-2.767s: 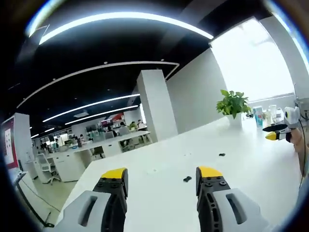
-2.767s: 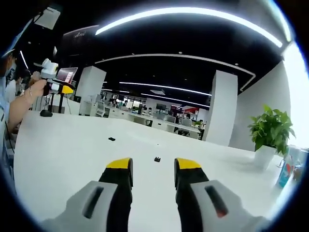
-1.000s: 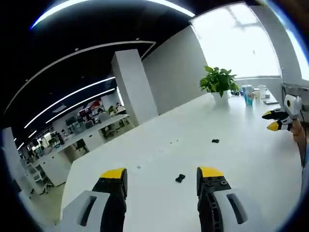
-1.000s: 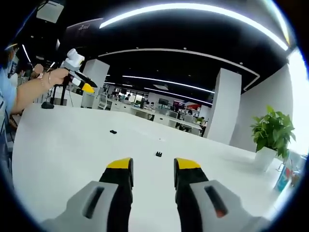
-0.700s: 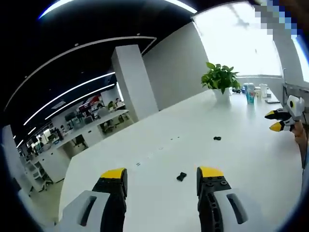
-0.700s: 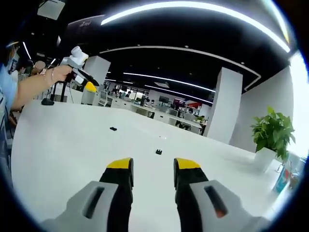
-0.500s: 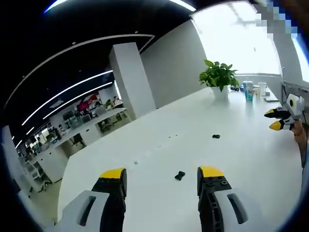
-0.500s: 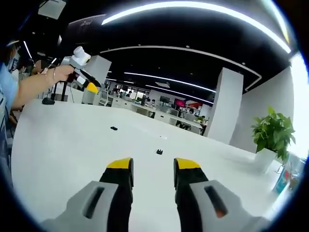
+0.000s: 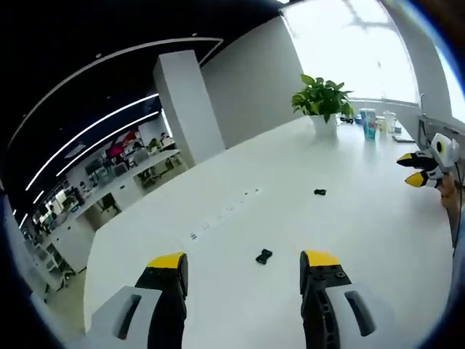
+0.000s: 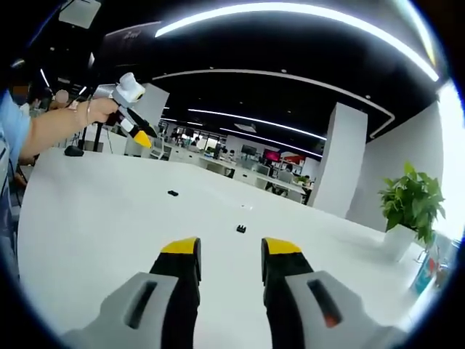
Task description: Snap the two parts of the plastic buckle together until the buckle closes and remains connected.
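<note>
Two small black buckle parts lie apart on the white table (image 9: 218,305). One buckle part (image 9: 264,256) lies just ahead of my left gripper (image 9: 243,260), between its open, empty jaws as seen from here. This same part (image 10: 173,193) appears far off in the right gripper view. The other buckle part (image 9: 320,192) lies farther along the table. It sits a short way ahead of my right gripper (image 10: 231,247), which is open and empty, as the second part (image 10: 240,229). Both grippers hang above the table.
A potted plant (image 9: 322,94) and some bottles (image 9: 367,123) stand at the table's far end. The right gripper (image 9: 418,169) enters the left gripper view at its right edge. A hand holds the left gripper (image 10: 134,102) at the upper left of the right gripper view. Office desks fill the background.
The left gripper has lifted and swung, so its view now looks more down onto the table. In the right gripper view it has moved up and to the right. The right gripper has barely moved.
</note>
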Motion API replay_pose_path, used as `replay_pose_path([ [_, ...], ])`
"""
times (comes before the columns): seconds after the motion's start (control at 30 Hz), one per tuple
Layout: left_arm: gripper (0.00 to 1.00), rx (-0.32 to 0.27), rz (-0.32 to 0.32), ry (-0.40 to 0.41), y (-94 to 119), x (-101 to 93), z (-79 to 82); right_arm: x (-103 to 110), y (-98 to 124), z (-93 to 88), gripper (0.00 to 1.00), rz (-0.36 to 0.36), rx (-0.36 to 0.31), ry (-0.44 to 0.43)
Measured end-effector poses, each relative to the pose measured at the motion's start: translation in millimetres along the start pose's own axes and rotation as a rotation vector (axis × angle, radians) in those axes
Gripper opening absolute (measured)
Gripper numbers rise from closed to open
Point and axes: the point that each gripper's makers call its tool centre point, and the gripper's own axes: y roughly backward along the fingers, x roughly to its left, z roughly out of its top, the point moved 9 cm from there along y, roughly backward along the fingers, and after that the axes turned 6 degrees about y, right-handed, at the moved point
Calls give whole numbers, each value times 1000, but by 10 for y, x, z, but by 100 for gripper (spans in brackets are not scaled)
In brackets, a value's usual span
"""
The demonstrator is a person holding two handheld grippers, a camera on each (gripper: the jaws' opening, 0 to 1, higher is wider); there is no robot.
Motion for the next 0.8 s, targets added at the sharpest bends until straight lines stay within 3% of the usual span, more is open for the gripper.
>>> replay_pose_path([
  [0.8,63,118,5,-32,-310,28,64,42,-6,28,33,28,-11,23],
])
